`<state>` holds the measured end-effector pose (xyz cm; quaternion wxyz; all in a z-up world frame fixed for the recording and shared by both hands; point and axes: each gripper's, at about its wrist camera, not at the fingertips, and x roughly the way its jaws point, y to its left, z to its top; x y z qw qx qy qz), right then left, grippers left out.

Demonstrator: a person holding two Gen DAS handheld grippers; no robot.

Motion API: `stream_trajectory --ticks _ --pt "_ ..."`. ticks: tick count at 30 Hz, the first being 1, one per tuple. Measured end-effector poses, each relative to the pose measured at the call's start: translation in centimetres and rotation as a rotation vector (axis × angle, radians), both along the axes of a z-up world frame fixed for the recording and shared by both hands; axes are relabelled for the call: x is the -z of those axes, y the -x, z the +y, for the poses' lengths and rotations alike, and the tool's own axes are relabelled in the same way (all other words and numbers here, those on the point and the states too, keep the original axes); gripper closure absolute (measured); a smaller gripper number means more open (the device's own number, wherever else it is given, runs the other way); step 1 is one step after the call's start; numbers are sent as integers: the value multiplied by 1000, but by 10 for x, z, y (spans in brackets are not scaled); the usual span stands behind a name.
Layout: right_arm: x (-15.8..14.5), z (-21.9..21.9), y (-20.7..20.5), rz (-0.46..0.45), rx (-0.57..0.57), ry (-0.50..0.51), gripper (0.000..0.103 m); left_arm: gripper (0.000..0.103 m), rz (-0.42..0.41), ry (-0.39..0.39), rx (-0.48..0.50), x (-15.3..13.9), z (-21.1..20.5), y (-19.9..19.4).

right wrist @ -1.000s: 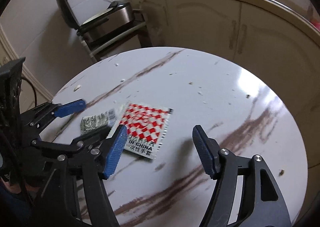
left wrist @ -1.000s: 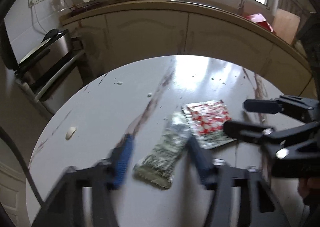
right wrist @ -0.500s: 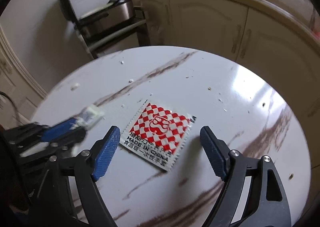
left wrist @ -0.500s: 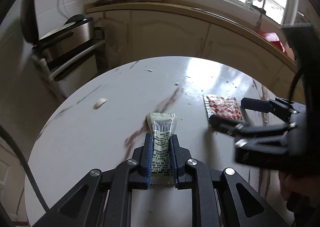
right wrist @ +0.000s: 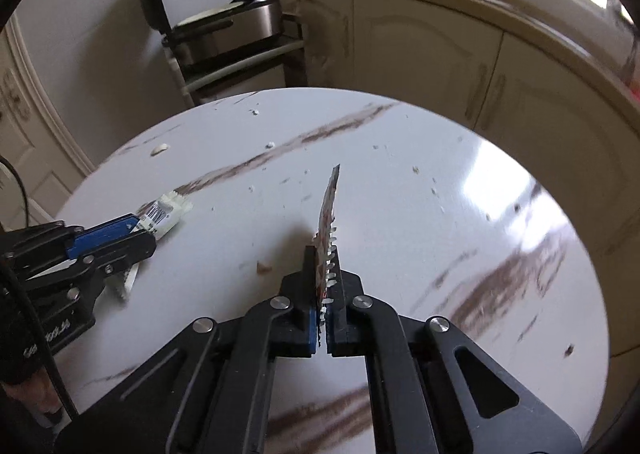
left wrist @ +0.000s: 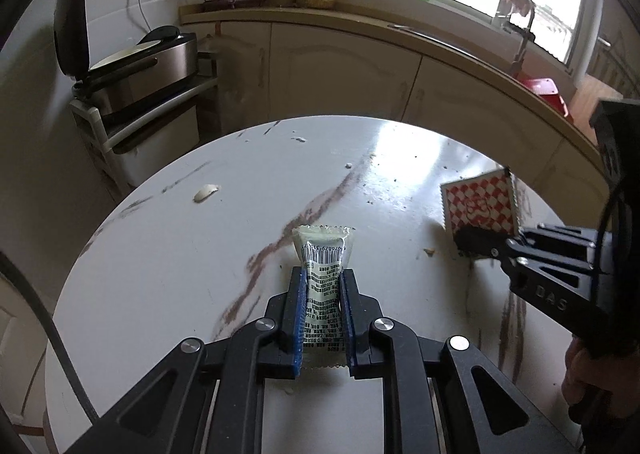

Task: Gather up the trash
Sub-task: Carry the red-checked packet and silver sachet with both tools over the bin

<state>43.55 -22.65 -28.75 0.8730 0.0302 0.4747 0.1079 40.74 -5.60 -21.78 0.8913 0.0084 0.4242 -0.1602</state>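
Since the frame a second ago, both flat wrappers have come off the round white marble-look table (left wrist: pixel 160 274): the green-and-white printed sachet (left wrist: pixel 323 286) that lay loose beside the blue pads is now pinched between them, and the red-and-white checked square packet (left wrist: pixel 478 206), then flat on the tabletop, now stands on edge in the other tool. Nearest the table's front edge, the left gripper (left wrist: pixel 323 278) is clamped on the sachet, whose barcoded end sticks out past the fingertips toward the table's middle. To its right, the right gripper (right wrist: pixel 325 254) has just closed and its jaws are pressed together on the checked packet's serrated lower edge, so the packet rises tilted above the table, seen edge-on from the right wrist view. A person's hand (left wrist: pixel 592 378) grips that tool at the table's right rim. Farther in, crumbs and a pale scrap (left wrist: pixel 206 192) lie toward the table's left side. Beyond the table's far edge run cream cabinets (left wrist: pixel 340 70), with a steel appliance (left wrist: pixel 140 62) on a rack to their left
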Motion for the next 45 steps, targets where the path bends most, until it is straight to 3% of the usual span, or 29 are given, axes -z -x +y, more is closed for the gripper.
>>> stream_trajectory --ticks 7,16,31,40,45 --pt "-10 -29 33 -20 28 -110 100 91 -15 11 18 -14 -12 21" --pt "-42 -61 80 -76 68 -133 100 91 -55 22 76 -42 -40 65" --pt "-81 -169 197 -179 225 -135 100 91 -167 -8 277 -87 -144 179" --pt "-67 -263 278 -163 390 -135 99 91 -133 16 465 -79 -236 245" --pt "-41 -314 313 -116 485 -141 99 91 -89 22 548 -64 -285 258"
